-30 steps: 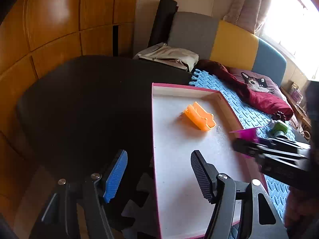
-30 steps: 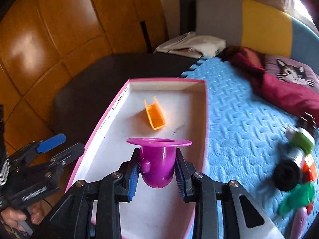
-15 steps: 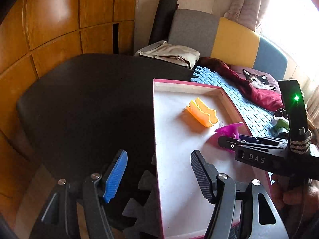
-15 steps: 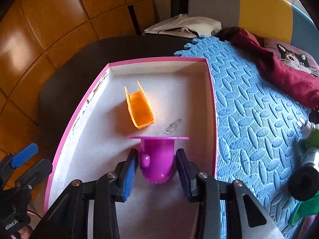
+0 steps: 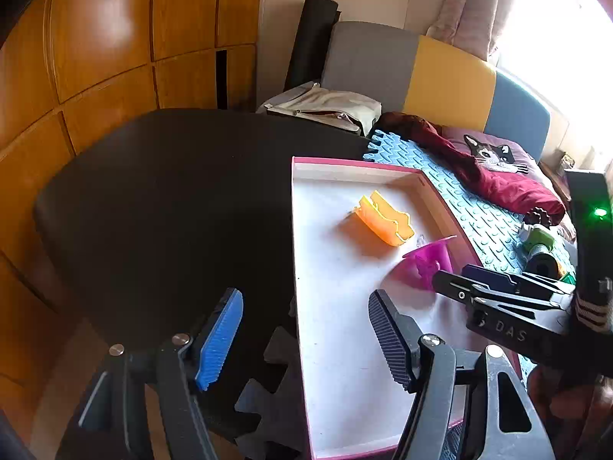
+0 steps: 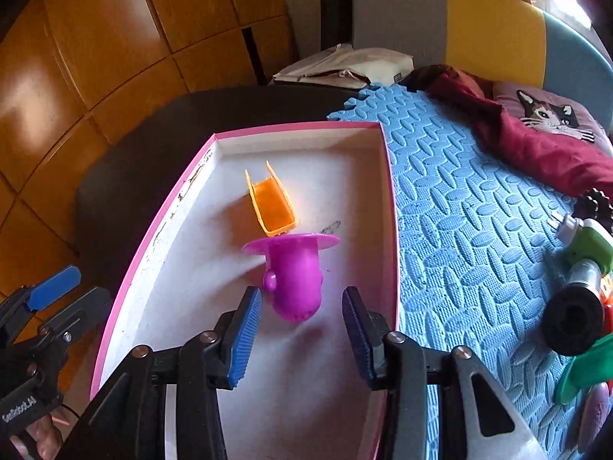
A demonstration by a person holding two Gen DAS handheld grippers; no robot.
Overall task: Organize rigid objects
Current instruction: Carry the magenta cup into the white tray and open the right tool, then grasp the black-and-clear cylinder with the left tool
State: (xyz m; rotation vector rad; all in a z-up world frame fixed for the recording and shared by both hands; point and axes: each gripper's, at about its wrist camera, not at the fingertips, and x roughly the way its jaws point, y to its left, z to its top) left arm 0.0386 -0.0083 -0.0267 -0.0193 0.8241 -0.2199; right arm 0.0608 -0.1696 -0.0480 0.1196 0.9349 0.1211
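Through the left wrist camera I saw my left gripper hanging with its jaws apart and nothing between them, straddling the near left wall of the shallow pink-rimmed cardboard tray, one finger over the black round table and the other over the tray's white floor. Inside the tray lay a small orange plastic trough-shaped piece, and just beside it a purple plastic flanged cup lay on the tray floor, with the tips of my right gripper right at it. Past the tray stretched a blue textured foam mat. Through the right wrist camera, my right gripper had just been opening: its blue pads stood clear on either side of the purple cup, which rested on the tray floor with its flange touching the orange piece. More toys, among them a green one, lay on the mat to the right, well apart from the tray.
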